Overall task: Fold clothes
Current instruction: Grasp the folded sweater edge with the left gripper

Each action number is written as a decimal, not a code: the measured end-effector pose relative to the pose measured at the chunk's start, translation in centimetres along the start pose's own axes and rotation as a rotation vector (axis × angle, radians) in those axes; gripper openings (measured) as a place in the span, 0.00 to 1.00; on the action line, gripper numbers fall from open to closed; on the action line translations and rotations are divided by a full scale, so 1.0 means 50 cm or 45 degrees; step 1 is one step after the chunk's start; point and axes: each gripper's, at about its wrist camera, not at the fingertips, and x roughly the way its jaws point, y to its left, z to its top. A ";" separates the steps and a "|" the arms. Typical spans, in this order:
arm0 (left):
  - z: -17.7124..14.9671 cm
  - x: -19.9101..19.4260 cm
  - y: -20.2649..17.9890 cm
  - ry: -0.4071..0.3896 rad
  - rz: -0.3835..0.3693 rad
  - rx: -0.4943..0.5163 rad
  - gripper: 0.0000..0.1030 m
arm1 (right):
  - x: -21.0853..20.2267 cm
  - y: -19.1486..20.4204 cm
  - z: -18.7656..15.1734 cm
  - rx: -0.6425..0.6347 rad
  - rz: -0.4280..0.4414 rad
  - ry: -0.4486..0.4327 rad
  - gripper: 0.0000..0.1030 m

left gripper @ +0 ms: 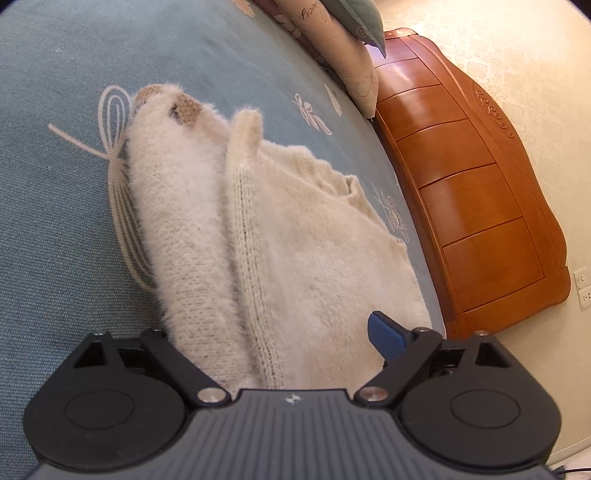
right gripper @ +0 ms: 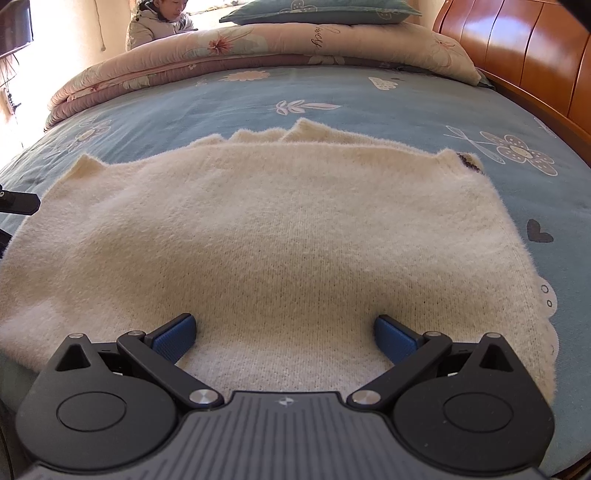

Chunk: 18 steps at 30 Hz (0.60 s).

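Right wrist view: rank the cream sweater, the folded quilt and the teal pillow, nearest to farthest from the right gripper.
1. Cream sweater, directly under the right gripper.
2. Folded quilt, across the bed's far side.
3. Teal pillow, atop the quilt, farthest.

Cream fuzzy sweater [right gripper: 280, 229] on blue flower-patterned bedsheet [right gripper: 369, 96]; orange-brown wooden headboard [left gripper: 472, 177].

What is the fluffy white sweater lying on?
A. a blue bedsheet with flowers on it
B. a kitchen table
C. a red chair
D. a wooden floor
A: the cream sweater lies spread on the blue bedsheet, which has flower and leaf prints, with the wooden headboard beside it.
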 end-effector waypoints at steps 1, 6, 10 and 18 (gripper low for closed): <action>-0.003 -0.006 0.004 -0.003 -0.009 -0.015 0.72 | -0.001 -0.002 0.000 0.003 0.006 -0.002 1.00; -0.015 -0.023 0.037 0.006 0.007 -0.121 0.49 | 0.000 -0.002 -0.003 -0.002 0.003 -0.012 1.00; -0.014 -0.017 0.028 0.035 0.048 -0.100 0.48 | -0.001 -0.002 -0.004 -0.004 0.003 -0.019 1.00; -0.021 -0.019 0.059 0.077 -0.007 -0.177 0.46 | -0.001 -0.001 -0.006 -0.009 0.001 -0.023 1.00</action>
